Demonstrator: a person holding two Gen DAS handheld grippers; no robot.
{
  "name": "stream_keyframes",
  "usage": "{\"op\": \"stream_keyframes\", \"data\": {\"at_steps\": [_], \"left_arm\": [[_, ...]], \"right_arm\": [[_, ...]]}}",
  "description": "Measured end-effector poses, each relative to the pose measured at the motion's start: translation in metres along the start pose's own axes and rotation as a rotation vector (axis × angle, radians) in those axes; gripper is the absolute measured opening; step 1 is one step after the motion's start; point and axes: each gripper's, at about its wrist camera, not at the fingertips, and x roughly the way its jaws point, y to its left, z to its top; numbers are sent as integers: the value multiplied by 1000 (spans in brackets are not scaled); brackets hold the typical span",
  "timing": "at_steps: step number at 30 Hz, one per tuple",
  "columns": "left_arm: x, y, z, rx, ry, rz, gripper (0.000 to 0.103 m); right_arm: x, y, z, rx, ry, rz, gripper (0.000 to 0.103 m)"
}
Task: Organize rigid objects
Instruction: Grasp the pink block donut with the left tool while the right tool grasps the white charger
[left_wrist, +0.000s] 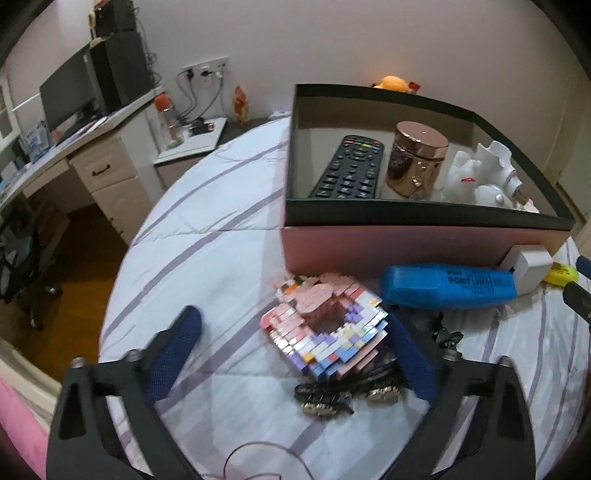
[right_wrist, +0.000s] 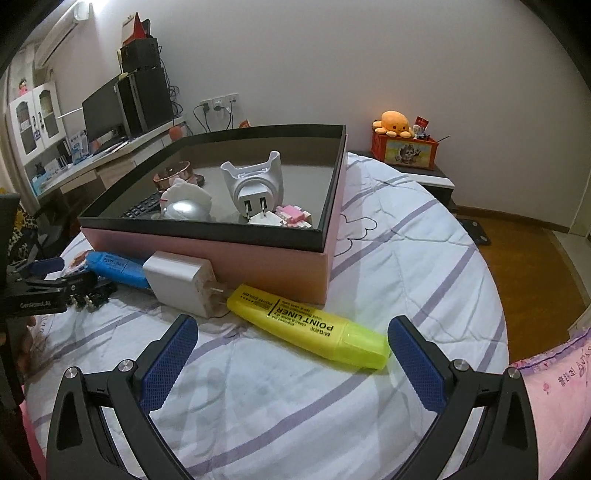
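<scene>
A pastel brick-built model (left_wrist: 325, 325) lies on the striped bedcover between the fingers of my left gripper (left_wrist: 293, 317), which is open; the right finger is close beside the model, the left finger well apart from it. My right gripper (right_wrist: 291, 326) is open above the bedcover, and a yellow highlighter (right_wrist: 306, 325) lies just beyond its fingertips. A blue highlighter (left_wrist: 447, 286) and a white charger (right_wrist: 181, 282) rest against the pink box (right_wrist: 258, 258). The box holds a remote (left_wrist: 347, 168), a copper jar (left_wrist: 415, 158), a white figurine (left_wrist: 476, 173) and a white plug holder (right_wrist: 253, 184).
A black clip with gems (left_wrist: 343, 395) lies in front of the brick model. The bed's left edge drops to a wooden floor beside a desk (left_wrist: 92, 133) and a nightstand (left_wrist: 192, 144). A second nightstand with an orange plush (right_wrist: 393, 123) stands at the far right.
</scene>
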Motion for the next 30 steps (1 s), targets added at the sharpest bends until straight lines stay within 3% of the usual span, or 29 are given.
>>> {"op": "stream_keyframes", "data": {"at_steps": [4, 14, 22, 30], "left_arm": [[-2, 2, -1, -14, -11, -32, 64], [-31, 18, -23, -41, -24, -16, 64], [-57, 18, -43, -18, -44, -57, 64], [-66, 0, -49, 58, -50, -138, 65]], "right_arm": [[2, 1, 0, -4, 8, -8, 103], [-4, 18, 0, -29, 11, -20, 103], [1, 56, 15, -86, 25, -7, 103], [24, 69, 27, -23, 63, 61, 101]]}}
